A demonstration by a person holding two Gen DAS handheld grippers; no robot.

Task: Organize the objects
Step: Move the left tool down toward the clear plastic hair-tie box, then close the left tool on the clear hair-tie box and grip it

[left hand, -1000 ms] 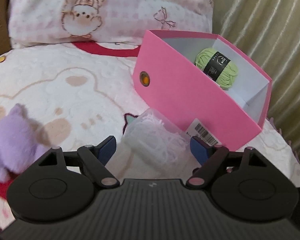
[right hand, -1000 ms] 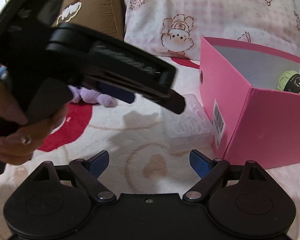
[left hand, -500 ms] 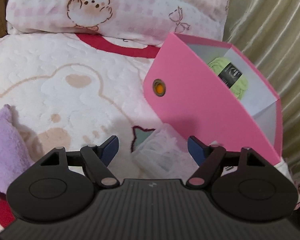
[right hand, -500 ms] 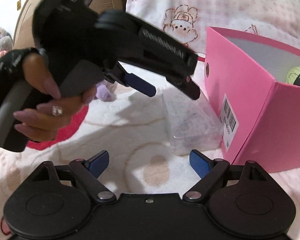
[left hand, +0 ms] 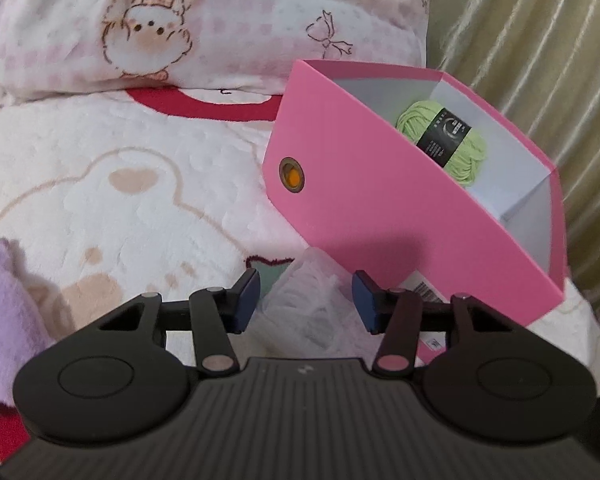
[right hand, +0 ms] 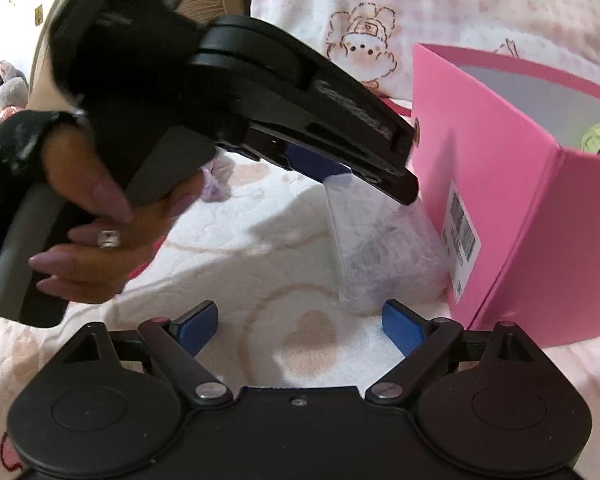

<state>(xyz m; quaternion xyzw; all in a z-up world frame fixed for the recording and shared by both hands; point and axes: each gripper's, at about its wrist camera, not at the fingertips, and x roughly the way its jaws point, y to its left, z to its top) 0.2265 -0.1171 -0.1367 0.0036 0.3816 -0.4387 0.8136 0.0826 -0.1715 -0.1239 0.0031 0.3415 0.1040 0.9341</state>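
A clear plastic packet (left hand: pixel 312 312) of white stuff stands tilted on the blanket against the pink box (left hand: pixel 380 208). My left gripper (left hand: pixel 305 300) has it between its blue pads, and the jaws are closing on its top end. The right wrist view shows the packet (right hand: pixel 380 248) hanging from the left gripper (right hand: pixel 360 176), its lower end still on the bed. My right gripper (right hand: pixel 300 328) hovers open just in front of the packet, nothing between its fingers. A green yarn ball (left hand: pixel 444 140) lies inside the box.
A person's hand (right hand: pixel 100 240) holds the left gripper. A purple plush toy (left hand: pixel 8 308) lies at the left on the bear-print blanket (left hand: pixel 120 200). A pink checked pillow (left hand: pixel 180 20) rests behind, and a cream curtain (left hand: pixel 540 40) hangs to the right of the box.
The left gripper's jaws have narrowed around the packet, and the packet has gone from lying flat to standing on end. The right gripper has stayed put, open.
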